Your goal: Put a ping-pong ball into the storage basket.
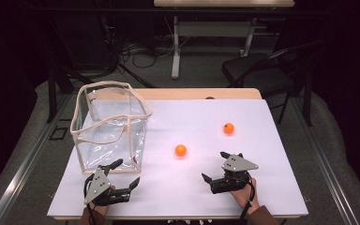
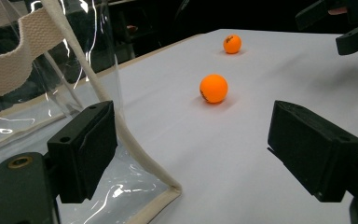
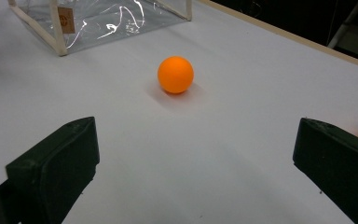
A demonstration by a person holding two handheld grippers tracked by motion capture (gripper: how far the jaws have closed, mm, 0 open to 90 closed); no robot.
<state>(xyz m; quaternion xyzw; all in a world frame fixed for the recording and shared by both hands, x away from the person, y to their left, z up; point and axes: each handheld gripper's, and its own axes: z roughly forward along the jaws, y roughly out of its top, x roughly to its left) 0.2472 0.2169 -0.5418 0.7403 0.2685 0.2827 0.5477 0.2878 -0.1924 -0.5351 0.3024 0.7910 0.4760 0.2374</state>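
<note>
**Two orange balls out on the sheet, both grippers wide and waiting**

Far left, the clear plastic bag (image 1: 110,126) stands upright on the white tabletop (image 1: 262,187), mouth open, cream webbing along its edges. It looks floppy: thin film walls that will likely buckle if nudged, so anything going in wants dropping from above the rim rather than pushing past it.

Just in front of the bag's near corner sits the left hand-held gripper (image 1: 122,174), jaws spread apart and holding nothing. In the left gripper view, one jaw sits right against the bag's webbed corner seam (image 2: 135,149).

Moving right, the nearer orange ball (image 1: 181,150) rests alone in the middle of the tabletop, between the bag and the right-hand side. It reads as a table-tennis ball: very light, smooth, hard-shelled but crushable, and ready to roll at the slightest touch. Best taken across its widest middle, jaws closing gently and evenly from both sides.

Next, the right hand-held gripper (image 1: 215,166), also gaping, empty, pointed at that ball (image 3: 175,74) in its own view.

Farther back and right, the second orange ball (image 1: 228,128) lies well apart from everything.
</note>
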